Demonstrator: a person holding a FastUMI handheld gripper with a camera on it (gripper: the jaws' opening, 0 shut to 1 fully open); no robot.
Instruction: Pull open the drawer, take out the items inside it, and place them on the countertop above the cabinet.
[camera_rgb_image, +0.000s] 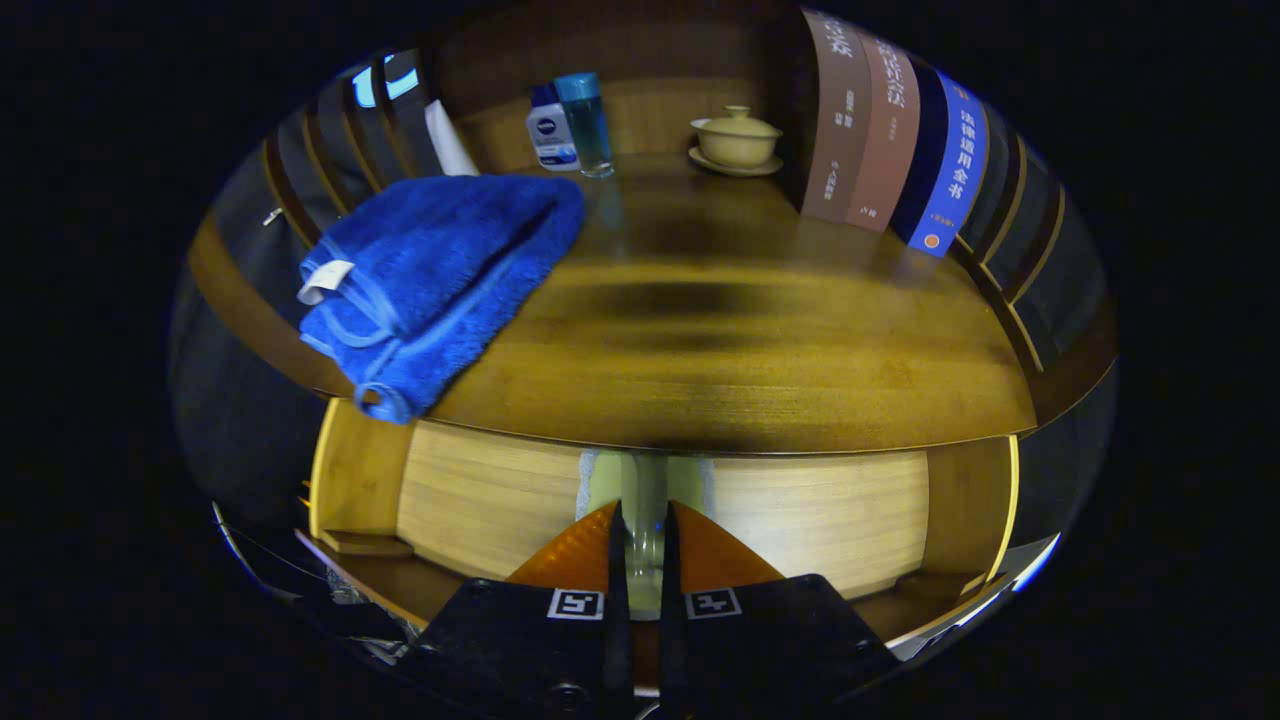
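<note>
The light wooden drawer front sits just under the front edge of the dark wooden countertop. A clear handle stands out from the middle of the drawer front. My gripper is shut on this handle, one finger pressing on each side of it. The inside of the drawer is hidden behind its front. A folded blue towel lies on the countertop's left part, one corner hanging over the front edge.
At the back of the countertop stand a small white-and-blue bottle and a clear blue bottle. A lidded cream cup on a saucer is right of them. Several books stand upright at the back right. Cabinet side posts flank the drawer.
</note>
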